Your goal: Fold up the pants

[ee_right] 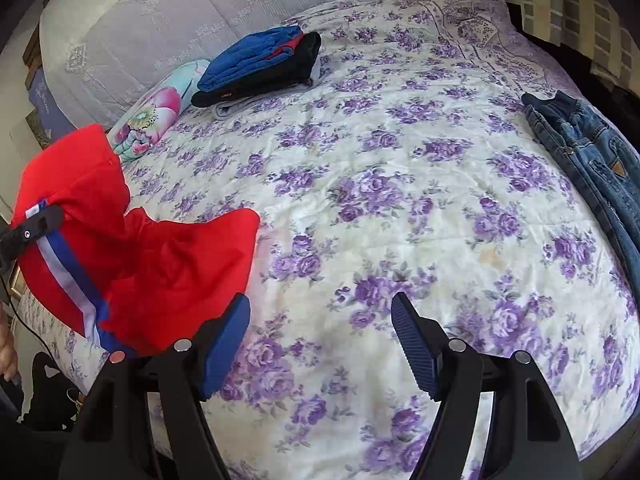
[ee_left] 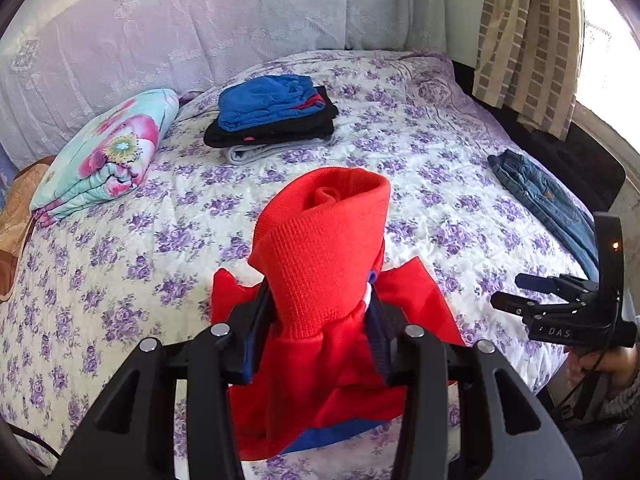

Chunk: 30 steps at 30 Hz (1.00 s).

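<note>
Red pants (ee_left: 320, 264) w/ a blue-and-white side stripe hung bunched over the near edge of the bed (ee_left: 400, 184), lifted off the cover; ribbed cuff or waistband stood up above the jaws, rest of fabric drooped below. Left gripper (ee_left: 316, 320) had its jaws clamped on the pants, blue pads pressed into the cloth on both sides. In the right wrist view the pants (ee_right: 132, 248) sat at the bed's near left edge, held up. Right gripper (ee_right: 320, 328) hovered over the near part of the bed, jaws apart, nothing between them; left pad just beside the red fabric, contact unclear.

Toward the far side of the bed (ee_right: 400, 200): stack of folded clothes (ee_left: 272, 114), blue on top, black under, grey at bottom. Folded floral blanket (ee_left: 108, 156) lay at the far left edge. Jeans (ee_right: 592, 168) lay along the right edge. Curtain (ee_left: 524, 40) hung past the far right corner.
</note>
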Each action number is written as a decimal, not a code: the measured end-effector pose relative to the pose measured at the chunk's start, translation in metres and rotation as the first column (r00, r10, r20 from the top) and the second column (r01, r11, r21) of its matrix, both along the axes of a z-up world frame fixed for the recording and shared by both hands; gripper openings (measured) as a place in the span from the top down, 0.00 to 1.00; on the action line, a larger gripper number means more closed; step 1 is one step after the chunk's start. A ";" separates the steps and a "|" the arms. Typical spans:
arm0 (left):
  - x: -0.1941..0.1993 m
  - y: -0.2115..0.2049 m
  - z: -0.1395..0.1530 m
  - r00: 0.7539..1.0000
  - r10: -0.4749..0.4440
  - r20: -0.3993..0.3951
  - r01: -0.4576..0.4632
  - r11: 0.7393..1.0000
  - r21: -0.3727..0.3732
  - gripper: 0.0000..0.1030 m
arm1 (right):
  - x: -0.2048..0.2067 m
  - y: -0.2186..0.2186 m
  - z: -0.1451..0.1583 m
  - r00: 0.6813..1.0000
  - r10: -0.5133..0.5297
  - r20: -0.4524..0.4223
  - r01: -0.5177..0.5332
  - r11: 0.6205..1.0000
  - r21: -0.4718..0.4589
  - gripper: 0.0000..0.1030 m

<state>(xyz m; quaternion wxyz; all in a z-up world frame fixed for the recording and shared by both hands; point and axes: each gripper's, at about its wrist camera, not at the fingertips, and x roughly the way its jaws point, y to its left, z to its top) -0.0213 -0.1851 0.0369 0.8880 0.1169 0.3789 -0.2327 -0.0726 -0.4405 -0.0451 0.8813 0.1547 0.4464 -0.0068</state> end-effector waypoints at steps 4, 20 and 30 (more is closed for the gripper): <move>-0.007 -0.024 -0.014 1.000 -0.019 0.016 0.019 0.999 0.041 0.60 | 0.000 -0.010 -0.002 1.000 0.018 -0.010 -0.018 1.000 -0.020 0.29; -0.025 -0.072 -0.069 0.998 -0.048 -0.042 0.054 0.989 0.135 0.53 | 0.000 -0.029 -0.009 0.998 0.057 -0.040 -0.058 0.998 -0.029 0.29; -0.034 -0.038 -0.026 0.998 -0.052 -0.035 0.053 0.999 0.004 0.30 | 0.016 -0.023 -0.012 0.997 0.077 -0.028 -0.076 0.997 0.019 0.29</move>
